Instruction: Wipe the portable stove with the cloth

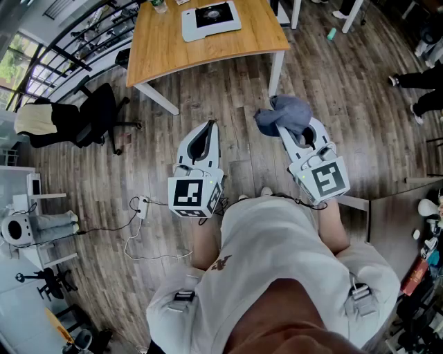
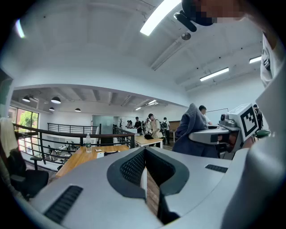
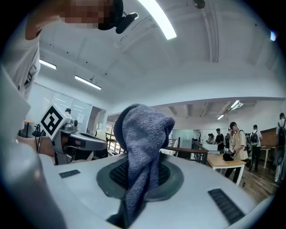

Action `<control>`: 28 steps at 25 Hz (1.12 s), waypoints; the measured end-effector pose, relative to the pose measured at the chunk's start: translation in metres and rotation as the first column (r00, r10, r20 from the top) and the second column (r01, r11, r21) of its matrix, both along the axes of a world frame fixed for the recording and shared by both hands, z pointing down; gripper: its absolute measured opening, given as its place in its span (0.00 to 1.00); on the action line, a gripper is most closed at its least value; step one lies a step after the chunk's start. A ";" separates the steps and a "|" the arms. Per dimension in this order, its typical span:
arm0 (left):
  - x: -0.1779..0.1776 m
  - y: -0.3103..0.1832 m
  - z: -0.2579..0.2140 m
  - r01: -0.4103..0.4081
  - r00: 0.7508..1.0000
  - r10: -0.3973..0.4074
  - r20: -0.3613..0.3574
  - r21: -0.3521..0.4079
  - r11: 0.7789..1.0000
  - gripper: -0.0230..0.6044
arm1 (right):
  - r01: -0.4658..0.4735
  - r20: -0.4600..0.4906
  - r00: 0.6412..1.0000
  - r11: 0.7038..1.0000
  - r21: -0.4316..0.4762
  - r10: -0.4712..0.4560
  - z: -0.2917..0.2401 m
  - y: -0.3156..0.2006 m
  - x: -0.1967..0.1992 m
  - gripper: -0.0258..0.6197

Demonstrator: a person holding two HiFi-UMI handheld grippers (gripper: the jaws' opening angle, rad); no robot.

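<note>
Bright, even indoor light falls from ceiling strip lights point(image 2: 157, 17), with daylight from a window point(image 1: 15, 63) at left. Shadows are soft. The 2 gripper views bulge and darken toward rounded corners. The weave of the cloth point(image 3: 144, 143) is sharp; distant people point(image 3: 237, 143) look slightly soft.

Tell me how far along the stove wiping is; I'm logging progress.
Done: the cloth is gripped in the right claw. In hand: carrying it; the left claw is shut, empty. Left: all wiping; the portable stove sits on the table, apart from both claws.

Wood-plank floor point(image 1: 228, 131); wooden table point(image 1: 166, 41); black office chair point(image 1: 97, 114)
</note>
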State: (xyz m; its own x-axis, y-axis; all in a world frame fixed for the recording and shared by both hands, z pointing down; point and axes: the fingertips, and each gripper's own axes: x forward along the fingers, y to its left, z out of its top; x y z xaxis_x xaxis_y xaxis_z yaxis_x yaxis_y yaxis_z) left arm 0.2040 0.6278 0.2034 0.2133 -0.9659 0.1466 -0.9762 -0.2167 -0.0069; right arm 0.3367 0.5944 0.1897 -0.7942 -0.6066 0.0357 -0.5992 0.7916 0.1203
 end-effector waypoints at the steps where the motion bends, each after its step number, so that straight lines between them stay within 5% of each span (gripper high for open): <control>1: 0.001 -0.004 -0.002 0.001 1.000 -0.001 0.009 0.006 1.000 0.07 | 0.001 0.004 1.000 1.000 -0.001 -0.001 0.000 -0.005 0.001 0.12; 16: 0.004 -0.013 0.007 0.057 0.997 -0.056 0.061 -0.012 0.998 0.07 | 0.075 0.059 0.996 0.997 -0.032 -0.073 0.008 -0.031 -0.003 0.12; 28: -0.046 -0.049 0.012 0.069 0.997 -0.069 0.046 -0.014 0.997 0.07 | 0.062 0.017 0.998 0.997 -0.044 -0.061 0.019 -0.073 -0.056 0.12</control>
State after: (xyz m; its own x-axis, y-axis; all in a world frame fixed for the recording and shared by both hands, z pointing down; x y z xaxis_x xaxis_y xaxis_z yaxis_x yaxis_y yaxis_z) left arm 0.1578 0.5788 0.2151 0.1389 -0.9757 0.1697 -0.9876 -0.1491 -0.0486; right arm 0.2803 0.5215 0.2090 -0.8307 -0.5545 0.0494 -0.5505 0.8314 0.0750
